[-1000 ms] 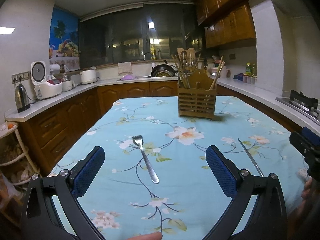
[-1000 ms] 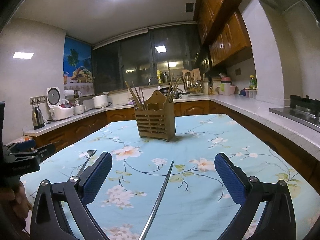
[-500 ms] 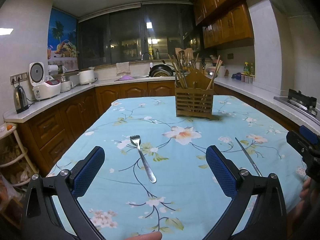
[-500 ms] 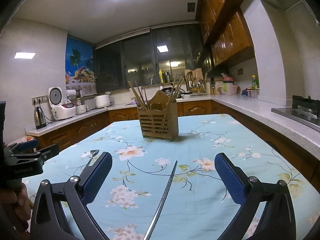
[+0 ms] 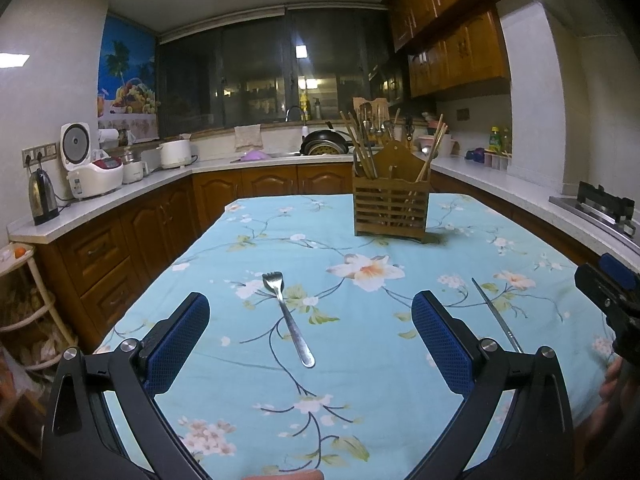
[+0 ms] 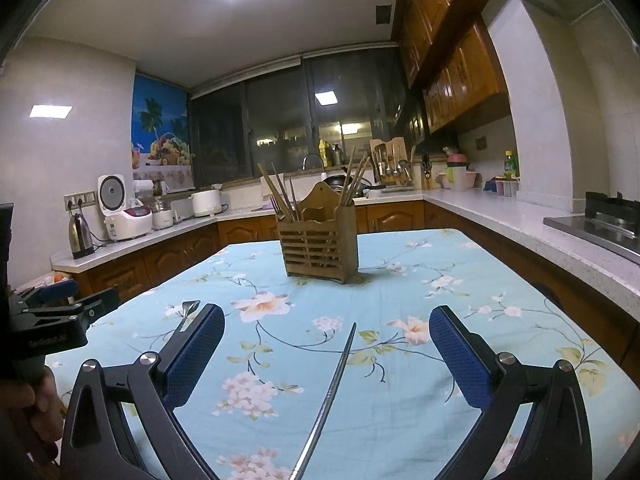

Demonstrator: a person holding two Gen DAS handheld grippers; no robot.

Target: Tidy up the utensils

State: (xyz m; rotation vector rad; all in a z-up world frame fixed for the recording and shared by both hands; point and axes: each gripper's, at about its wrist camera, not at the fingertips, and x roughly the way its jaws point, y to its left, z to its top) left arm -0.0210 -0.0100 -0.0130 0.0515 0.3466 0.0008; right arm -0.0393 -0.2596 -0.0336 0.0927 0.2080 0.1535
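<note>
A steel fork point(image 5: 288, 316) lies on the flowered blue tablecloth point(image 5: 360, 360), tines pointing away, just ahead of my open left gripper point(image 5: 310, 328). A thin metal chopstick point(image 6: 330, 396) lies lengthwise between the fingers of my open right gripper point(image 6: 326, 338); the same chopstick point(image 5: 496, 316) shows at the right in the left wrist view. A wooden utensil holder point(image 5: 391, 208) with chopsticks standing in it sits at the far middle of the table, and this holder point(image 6: 318, 250) is straight ahead in the right wrist view. The fork point(image 6: 186, 314) is partly hidden behind the right gripper's left finger.
Counters wrap around the table: a kettle point(image 5: 42, 200) and rice cooker point(image 5: 90, 168) on the left, a sink with a pan point(image 5: 324, 146) at the back, a stove point(image 5: 604, 208) on the right. A hand point(image 6: 24, 404) holds the left gripper.
Both grippers have eased slightly back or up from the table; the fork and chopstick sit a little higher in view. Both stay open and nothing is held.
</note>
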